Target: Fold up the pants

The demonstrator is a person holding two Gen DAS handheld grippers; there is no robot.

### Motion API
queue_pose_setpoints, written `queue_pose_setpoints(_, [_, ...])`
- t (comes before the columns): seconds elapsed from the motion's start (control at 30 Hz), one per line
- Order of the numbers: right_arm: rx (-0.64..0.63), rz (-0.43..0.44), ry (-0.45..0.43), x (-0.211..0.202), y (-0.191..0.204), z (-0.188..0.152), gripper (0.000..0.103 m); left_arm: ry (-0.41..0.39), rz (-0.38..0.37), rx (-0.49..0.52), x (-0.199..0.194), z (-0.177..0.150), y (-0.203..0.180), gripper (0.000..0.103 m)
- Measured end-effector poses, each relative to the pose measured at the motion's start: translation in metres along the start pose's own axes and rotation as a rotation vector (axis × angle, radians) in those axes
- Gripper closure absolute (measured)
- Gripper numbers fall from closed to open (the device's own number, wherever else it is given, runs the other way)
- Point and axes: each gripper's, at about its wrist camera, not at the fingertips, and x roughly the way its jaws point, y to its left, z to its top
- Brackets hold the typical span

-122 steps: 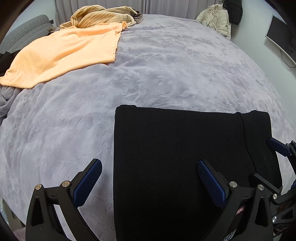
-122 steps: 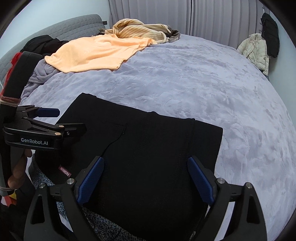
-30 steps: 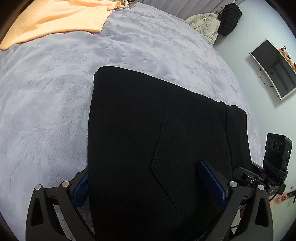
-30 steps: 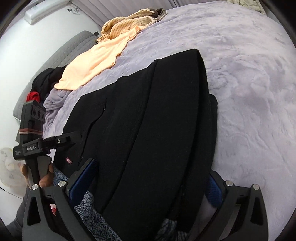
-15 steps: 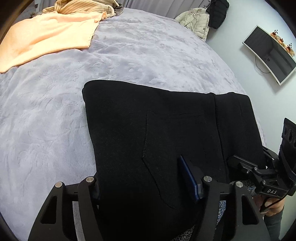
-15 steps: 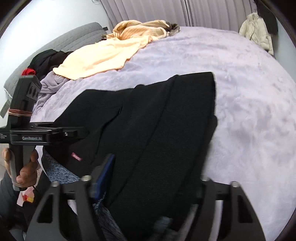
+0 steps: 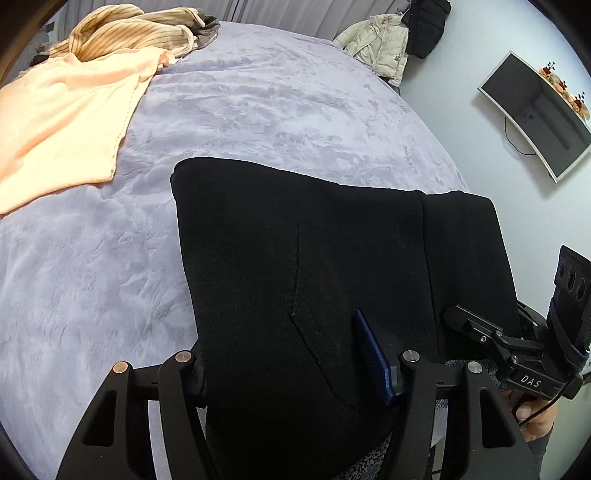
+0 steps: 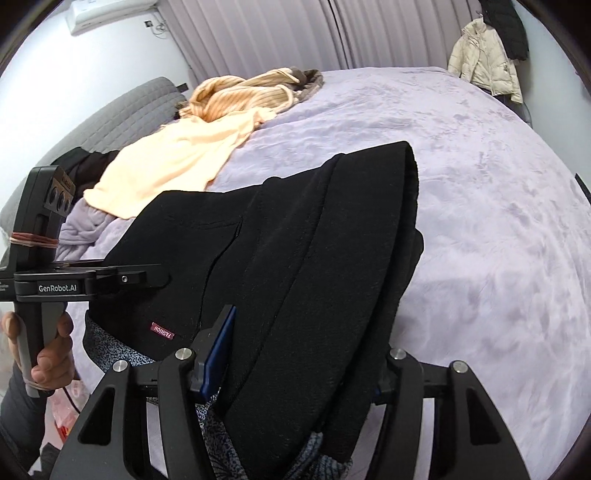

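We hold the near edge of the folded black woollen pants (image 7: pixel 314 266) with the left gripper (image 7: pixel 295 363) and right gripper (image 8: pixel 299 354), jaws clamped on the cloth, over the lilac plush bed (image 7: pixel 280 122); raise both evenly, keep layers aligned.

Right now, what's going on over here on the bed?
A person is folding black pants on the lilac bedspread, with a hand-held gripper in each hand. The left hand-held gripper and the right hand-held gripper are each clamped on the near edge of the folded pants, side by side. That near edge is raised off the bed, while the far fold rests on the bedspread. A peach garment and a striped one lie untouched farther back.
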Motion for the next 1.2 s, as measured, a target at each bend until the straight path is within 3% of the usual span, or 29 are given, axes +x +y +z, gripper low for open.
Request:
queue_pose_setpoints(0.23, [0.068, 0.004, 0.049, 0.038, -0.040, 0.029, 0.041, 0.052, 0.034, -0.029, 0.049, 0.043, -0.009, 0.039])
queue_pose_setpoints(0.33, [0.084, 0.015, 0.084, 0.057, -0.059, 0.035, 0.040, 0.080, 0.035, -0.064, 0.073, 0.039, 0.007, 0.038])
queue_pose_setpoints(0.47, [0.105, 0.030, 0.120, 0.075, -0.073, 0.029, 0.021, 0.092, 0.037, -0.107, 0.096, 0.031, 0.027, 0.016])
queue_pose_setpoints(0.57, [0.129, 0.061, 0.121, 0.073, -0.081, 0.023, 0.015, 0.103, -0.013, -0.120, 0.090, 0.026, 0.038, 0.016])
queue_pose_setpoints(0.63, [0.146, 0.021, 0.099, 0.058, -0.087, 0.017, 0.006, 0.119, -0.023, -0.154, 0.077, 0.022, 0.047, 0.016])
queue_pose_setpoints(0.7, [0.139, -0.070, 0.045, 0.035, -0.088, 0.009, 0.001, 0.084, -0.006, -0.177, 0.057, 0.014, 0.053, 0.016])
queue_pose_setpoints(0.8, [0.040, -0.169, -0.055, -0.006, -0.069, -0.008, 0.001, -0.015, 0.075, -0.118, 0.025, -0.003, 0.039, 0.016])
queue_pose_setpoints(0.9, [-0.155, -0.149, -0.125, -0.033, -0.024, -0.027, 0.001, -0.069, 0.120, 0.024, 0.015, -0.025, 0.003, 0.016])
queue_pose_setpoints(1.0, [-0.350, -0.122, -0.158, -0.035, 0.019, -0.037, 0.001, -0.101, 0.173, 0.151, 0.018, -0.036, -0.025, 0.016])
queue_pose_setpoints(1.07, [-0.400, -0.089, -0.120, -0.021, 0.027, -0.035, 0.001, -0.076, 0.175, 0.175, 0.030, -0.034, -0.034, 0.016])
queue_pose_setpoints(1.17, [-0.338, -0.054, -0.009, 0.010, 0.010, -0.030, 0.001, -0.027, 0.205, 0.167, 0.043, -0.025, -0.029, 0.016])
queue_pose_setpoints(1.2, [-0.307, -0.066, 0.026, 0.020, 0.000, -0.030, 0.001, -0.013, 0.200, 0.160, 0.048, -0.026, -0.027, 0.011])
